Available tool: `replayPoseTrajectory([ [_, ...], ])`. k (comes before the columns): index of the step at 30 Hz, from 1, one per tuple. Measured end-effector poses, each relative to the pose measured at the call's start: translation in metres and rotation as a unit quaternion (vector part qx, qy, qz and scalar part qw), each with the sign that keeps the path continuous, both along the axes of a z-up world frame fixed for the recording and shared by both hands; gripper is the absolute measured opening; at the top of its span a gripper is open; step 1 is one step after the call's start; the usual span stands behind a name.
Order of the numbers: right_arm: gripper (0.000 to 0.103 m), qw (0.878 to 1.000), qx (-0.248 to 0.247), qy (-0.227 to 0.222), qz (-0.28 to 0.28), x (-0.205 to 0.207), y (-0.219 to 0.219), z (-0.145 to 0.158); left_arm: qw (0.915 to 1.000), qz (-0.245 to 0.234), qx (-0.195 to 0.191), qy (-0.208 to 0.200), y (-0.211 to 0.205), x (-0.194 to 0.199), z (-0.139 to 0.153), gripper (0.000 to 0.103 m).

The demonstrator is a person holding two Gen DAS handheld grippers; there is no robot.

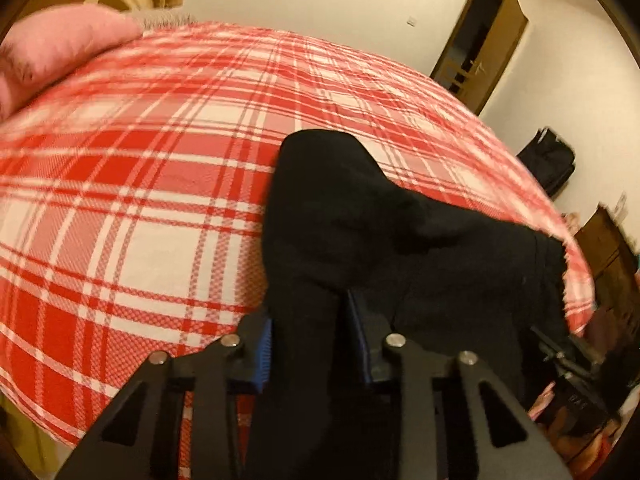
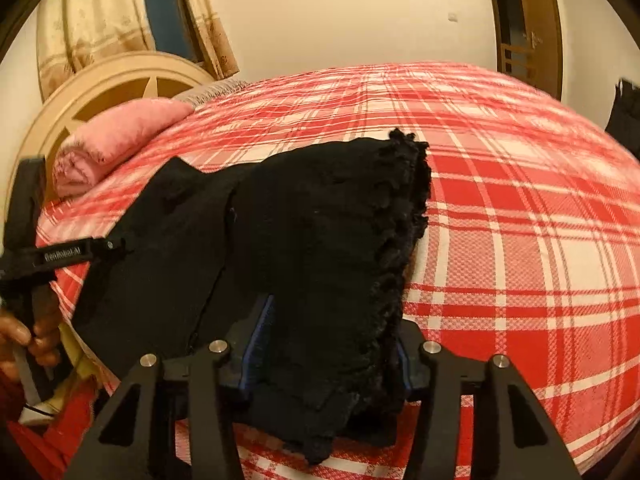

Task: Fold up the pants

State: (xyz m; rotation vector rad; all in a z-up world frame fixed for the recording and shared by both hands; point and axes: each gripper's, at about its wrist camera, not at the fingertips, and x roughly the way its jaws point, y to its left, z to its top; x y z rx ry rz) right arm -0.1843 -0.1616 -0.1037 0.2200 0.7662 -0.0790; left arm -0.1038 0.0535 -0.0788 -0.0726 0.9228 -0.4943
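Note:
Black pants lie bunched on a red and white plaid bed cover. A fold of the cloth runs down between the blue pads of my left gripper, which is shut on it. In the right wrist view the pants rise in a thick wad with a frilly edge on the right. That wad fills the gap of my right gripper, shut on it. The left gripper, held by a hand, meets the cloth's left edge there.
A rolled pink blanket lies by the cream headboard at the far left of the bed. The plaid cover stretches bare to the right. A brown door and a dark bag stand beyond the bed.

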Motion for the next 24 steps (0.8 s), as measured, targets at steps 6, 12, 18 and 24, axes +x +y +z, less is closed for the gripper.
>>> replayPoseTrajectory([
  [6,0.065,0.999,0.037,-0.008,-0.010,0.000,-0.008,-0.004,0.9959,-0.010,-0.081,0.037,0.007,0.009,-0.004,0.081],
  [12,0.069,1.000,0.023,-0.002,-0.006,0.005,-0.001,-0.005,0.9989,-0.015,-0.040,0.016,-0.014,0.005,-0.004,0.085],
  [18,0.044,1.000,-0.013,0.003,0.007,0.006,0.009,0.001,0.9979,0.017,-0.057,0.025,0.008,0.010,-0.003,0.030],
  [24,0.033,0.997,-0.067,-0.018,0.020,0.000,0.027,0.020,0.9991,0.007,-0.037,-0.019,0.001,-0.004,0.011,0.016],
])
